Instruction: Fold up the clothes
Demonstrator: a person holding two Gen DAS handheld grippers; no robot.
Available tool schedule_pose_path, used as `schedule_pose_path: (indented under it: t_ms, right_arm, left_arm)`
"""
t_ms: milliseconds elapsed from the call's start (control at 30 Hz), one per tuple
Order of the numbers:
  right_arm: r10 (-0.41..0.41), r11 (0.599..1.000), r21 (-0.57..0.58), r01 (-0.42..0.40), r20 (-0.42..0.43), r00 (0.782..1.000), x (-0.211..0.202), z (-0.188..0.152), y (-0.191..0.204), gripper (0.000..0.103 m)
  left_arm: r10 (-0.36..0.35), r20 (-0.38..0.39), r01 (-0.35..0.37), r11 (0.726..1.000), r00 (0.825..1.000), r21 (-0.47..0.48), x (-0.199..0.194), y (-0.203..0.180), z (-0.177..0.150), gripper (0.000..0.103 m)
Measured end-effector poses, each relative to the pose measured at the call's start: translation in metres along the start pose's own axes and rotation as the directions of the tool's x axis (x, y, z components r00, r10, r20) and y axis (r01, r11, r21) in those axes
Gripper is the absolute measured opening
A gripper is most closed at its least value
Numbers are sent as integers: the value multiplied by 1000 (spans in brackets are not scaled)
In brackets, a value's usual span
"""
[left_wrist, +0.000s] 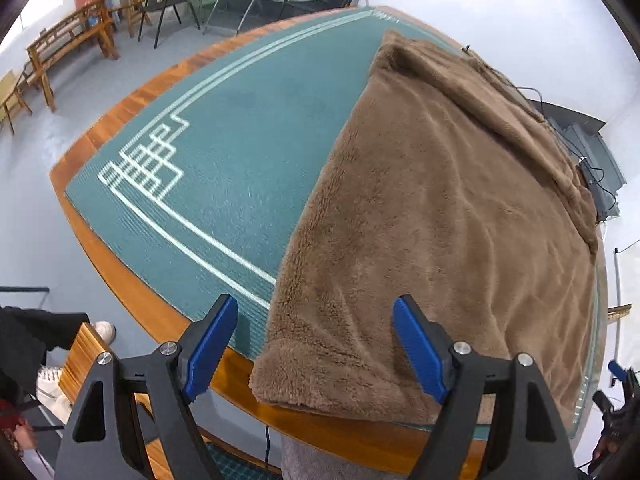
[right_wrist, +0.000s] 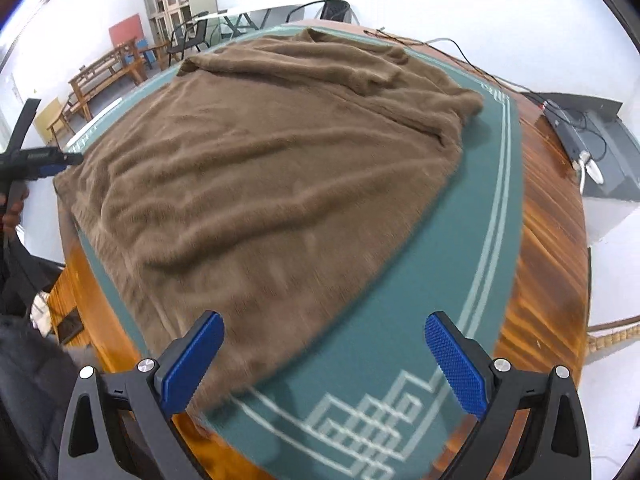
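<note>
One brown fleece garment (right_wrist: pixel 260 168) lies on one green mat (right_wrist: pixel 472 248), which covers one wooden counter (right_wrist: pixel 552 240). Two hand-held grippers: left hand-held gripper (left_wrist: pixel 316 348), right hand-held gripper (right_wrist: pixel 324 364).

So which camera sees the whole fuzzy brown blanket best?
The right wrist view: the brown blanket shows nearly whole there, spread on the green mat with its far folded edge visible. The left wrist view shows only one side, its near corner hanging over the table edge.

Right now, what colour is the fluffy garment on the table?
Brown fluffy fleece garment, plain, no pattern; clearest in the right wrist view.
</note>
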State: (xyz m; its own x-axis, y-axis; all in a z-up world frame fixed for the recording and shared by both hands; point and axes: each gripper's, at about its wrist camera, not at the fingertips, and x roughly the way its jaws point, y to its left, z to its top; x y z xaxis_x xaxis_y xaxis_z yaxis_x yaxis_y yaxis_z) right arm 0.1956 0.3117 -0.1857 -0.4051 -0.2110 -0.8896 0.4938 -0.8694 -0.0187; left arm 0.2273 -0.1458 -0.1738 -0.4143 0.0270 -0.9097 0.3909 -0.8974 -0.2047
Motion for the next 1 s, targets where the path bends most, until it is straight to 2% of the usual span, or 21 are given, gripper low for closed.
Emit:
schedule_pose_path:
  t_ms: [67,167,267,433,533,600,667,733,767,833,900,933,1000]
  right_arm:
    - [17,1000,11,-17,-13,1000,-5,-10,-6,102]
    - [107,994,2,-107,-26,994,-10,-19,0,102]
    - [169,982,-82,-172,-38,985,-11,-21,21,102]
    - [208,970,-114,-214,-61,976,5,-19,34,100]
    - [241,962,-110,-249,-85,967,17,-17,37,93]
    - [254,958,-109,-266,-114,961,24,-18,40,82]
    - [277,951,-98,-293,-152,949,33,-20,42,78]
    - [262,954,-105,-280,-154,953,34,-18,44,74]
    - [249,957,-111,-267,-153,956,34,-18,44,68]
    - [209,965,-129,-229,-150,966,33,-18,45,56]
    - [207,967,-122,-225,-146,967,31,-17,44,39]
    - [203,970,-108,-219,-139,969,30,-15,43,36]
    - [193,974,-99,-204,-113,975,24,-11,43,29]
  left_arm:
    - [-12,-13,12,1000,1000,10,4,-2,-1,83]
    - [-4,-24,5,1000,1000,31,9,-6,-3,83]
    - [-5,-34,6,999,999,45,11,-11,0,83]
    - [-19,-43,20,999,999,30,12,-13,5,83]
    - [-8,-49,10,999,999,32,16,-17,7,83]
    - [-1,-50,3,999,999,38,19,-21,10,84]
    - [11,-55,-8,998,998,55,22,-26,11,87]
    - [37,-61,-32,995,997,90,25,-33,10,87]
    - [35,-63,-28,994,997,103,25,-35,10,87]
    - [31,-67,-23,992,997,121,25,-39,10,79]
    - [22,-76,-13,993,997,114,23,-37,13,55]
    - [16,-83,-7,994,996,104,22,-36,15,44]
    - [-8,-97,15,997,995,74,19,-30,21,32]
